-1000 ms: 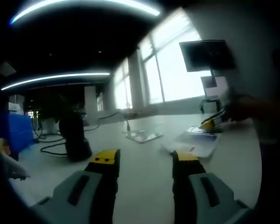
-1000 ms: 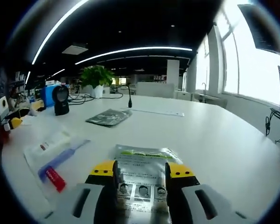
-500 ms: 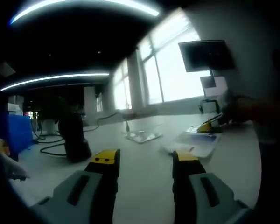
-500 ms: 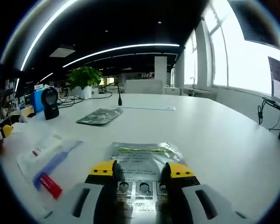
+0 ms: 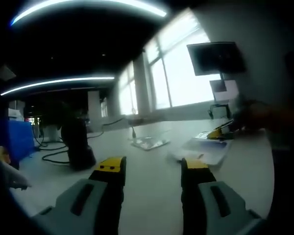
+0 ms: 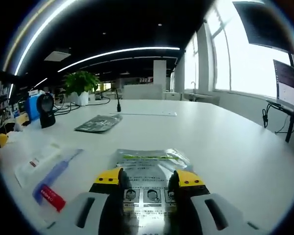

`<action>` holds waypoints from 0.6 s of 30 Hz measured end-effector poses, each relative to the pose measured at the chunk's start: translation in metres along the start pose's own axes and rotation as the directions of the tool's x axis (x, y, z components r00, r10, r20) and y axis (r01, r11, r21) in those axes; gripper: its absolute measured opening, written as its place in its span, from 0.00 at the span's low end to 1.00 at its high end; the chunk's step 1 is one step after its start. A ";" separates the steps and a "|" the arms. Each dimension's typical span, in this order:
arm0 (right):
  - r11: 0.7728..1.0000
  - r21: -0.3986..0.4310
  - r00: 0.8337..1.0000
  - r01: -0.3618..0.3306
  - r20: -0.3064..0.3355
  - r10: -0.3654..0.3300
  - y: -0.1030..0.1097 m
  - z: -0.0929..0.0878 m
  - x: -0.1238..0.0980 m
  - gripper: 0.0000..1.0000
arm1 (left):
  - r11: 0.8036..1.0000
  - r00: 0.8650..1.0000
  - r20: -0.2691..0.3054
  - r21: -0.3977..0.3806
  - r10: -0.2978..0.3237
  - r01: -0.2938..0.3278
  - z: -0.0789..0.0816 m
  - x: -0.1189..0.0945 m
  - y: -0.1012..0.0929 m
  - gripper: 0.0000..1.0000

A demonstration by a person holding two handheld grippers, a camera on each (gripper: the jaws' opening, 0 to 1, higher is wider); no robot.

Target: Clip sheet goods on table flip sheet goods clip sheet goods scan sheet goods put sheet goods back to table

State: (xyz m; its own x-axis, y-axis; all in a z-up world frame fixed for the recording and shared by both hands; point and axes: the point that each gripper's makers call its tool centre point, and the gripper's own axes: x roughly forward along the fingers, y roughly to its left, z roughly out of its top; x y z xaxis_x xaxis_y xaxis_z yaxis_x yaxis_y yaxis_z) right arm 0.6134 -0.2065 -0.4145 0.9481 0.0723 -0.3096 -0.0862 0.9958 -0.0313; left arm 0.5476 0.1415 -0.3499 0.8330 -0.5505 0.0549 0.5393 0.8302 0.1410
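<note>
We see the right claw low over the white surface, jaws apart, straddling a silvery sheet pack. The pack lies flat between the yellow tips and runs forward from them. We cannot tell if the jaws touch it. It carries a green stripe of print near its far end and a row of small portrait squares between the jaws; the writing is too small to read.

Left of this claw lies a clear packet with a blue strip and a red label, text unreadable. Further ahead and left sits a second grey sheet pack. Beyond it, far left, a black scanner stands upright, with a potted plant behind.

The left claw hovers level above the surface, jaws wide apart, nothing between them. Ahead of it lies a grey sheet pack. To its left stands the black scanner. To its right we see packets and, blurred, the other claw's yellow tip at them.
</note>
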 end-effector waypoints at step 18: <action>0.996 0.021 0.978 -0.088 0.190 0.083 0.005 0.055 -0.017 0.36 | 1.000 1.000 -0.011 0.004 0.000 0.000 -0.002 0.001 0.000 0.37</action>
State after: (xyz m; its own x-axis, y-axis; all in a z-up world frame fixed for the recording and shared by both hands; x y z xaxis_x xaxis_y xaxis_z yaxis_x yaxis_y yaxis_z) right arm 0.6136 -0.1992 -0.3571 0.9785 0.1638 -0.1254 -0.1631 0.9865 0.0163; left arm 0.5481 0.1411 -0.3521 0.8342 -0.5497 0.0438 0.5390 0.8297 0.1452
